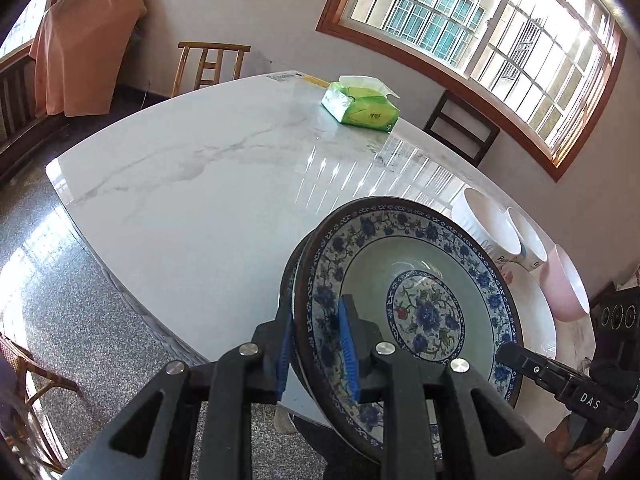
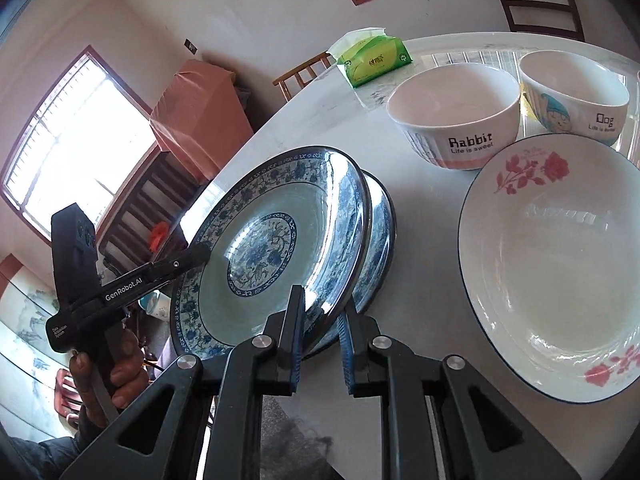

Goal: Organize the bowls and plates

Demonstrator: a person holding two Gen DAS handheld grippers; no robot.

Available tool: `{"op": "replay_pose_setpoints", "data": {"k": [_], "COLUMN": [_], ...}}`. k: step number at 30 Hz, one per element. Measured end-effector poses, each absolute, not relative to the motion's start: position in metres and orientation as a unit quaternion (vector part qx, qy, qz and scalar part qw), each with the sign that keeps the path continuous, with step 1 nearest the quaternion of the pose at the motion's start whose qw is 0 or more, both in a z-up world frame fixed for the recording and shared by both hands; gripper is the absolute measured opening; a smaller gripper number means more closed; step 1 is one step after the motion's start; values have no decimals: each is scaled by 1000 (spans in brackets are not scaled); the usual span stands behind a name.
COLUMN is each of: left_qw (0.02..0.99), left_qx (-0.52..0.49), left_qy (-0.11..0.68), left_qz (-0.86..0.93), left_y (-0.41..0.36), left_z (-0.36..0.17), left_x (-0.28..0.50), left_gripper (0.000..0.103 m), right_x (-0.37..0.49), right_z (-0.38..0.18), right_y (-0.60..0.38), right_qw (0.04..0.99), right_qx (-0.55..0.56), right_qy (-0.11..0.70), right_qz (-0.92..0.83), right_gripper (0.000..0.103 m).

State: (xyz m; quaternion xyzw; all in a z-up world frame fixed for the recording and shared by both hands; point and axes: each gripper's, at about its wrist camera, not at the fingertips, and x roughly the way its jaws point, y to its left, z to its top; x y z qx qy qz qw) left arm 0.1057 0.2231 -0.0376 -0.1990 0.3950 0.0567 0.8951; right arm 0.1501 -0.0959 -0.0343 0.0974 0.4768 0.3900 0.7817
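Note:
Two blue-and-white floral plates are stacked at the table's near edge; the top plate is tilted up above the lower plate. My left gripper is shut on the top plate's rim. My right gripper grips the same plate's rim on the opposite side. The left gripper also shows in the right wrist view. A white plate with pink roses lies to the right. Behind it stand a white "Rabbit" bowl, a "Dog" bowl and a pink bowl.
A green tissue pack lies at the far end of the white marble table. Wooden chairs stand around it. The table edge and speckled floor are to the left.

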Motion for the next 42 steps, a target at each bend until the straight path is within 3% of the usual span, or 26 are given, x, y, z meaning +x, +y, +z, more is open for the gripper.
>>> {"op": "replay_pose_setpoints", "data": {"k": [21, 29, 32, 34, 39, 42], "left_qw": [890, 913, 915, 914, 913, 919], "left_qx": [-201, -131, -124, -123, -121, -110], "left_qy": [405, 376, 371, 376, 377, 366], "left_qz": [64, 88, 93, 93, 99, 95], "left_y": [233, 221, 219, 217, 216, 208], "left_z": [-56, -50, -50, -52, -53, -44], "left_x": [119, 112, 109, 108, 105, 100], "left_gripper": [23, 23, 23, 23, 23, 23], "right_x": [139, 128, 116, 105, 79, 75], "right_z": [-33, -30, -29, -29, -24, -10], "right_y": [-77, -64, -52, -41, -28, -48], "right_qw": [812, 847, 863, 876, 897, 913], "right_qx": [33, -44, -103, -159, -255, -213], "right_qy": [458, 407, 373, 343, 250, 225], "right_qz": [359, 338, 325, 301, 262, 266], "right_gripper": [21, 27, 43, 80, 81, 81]}}
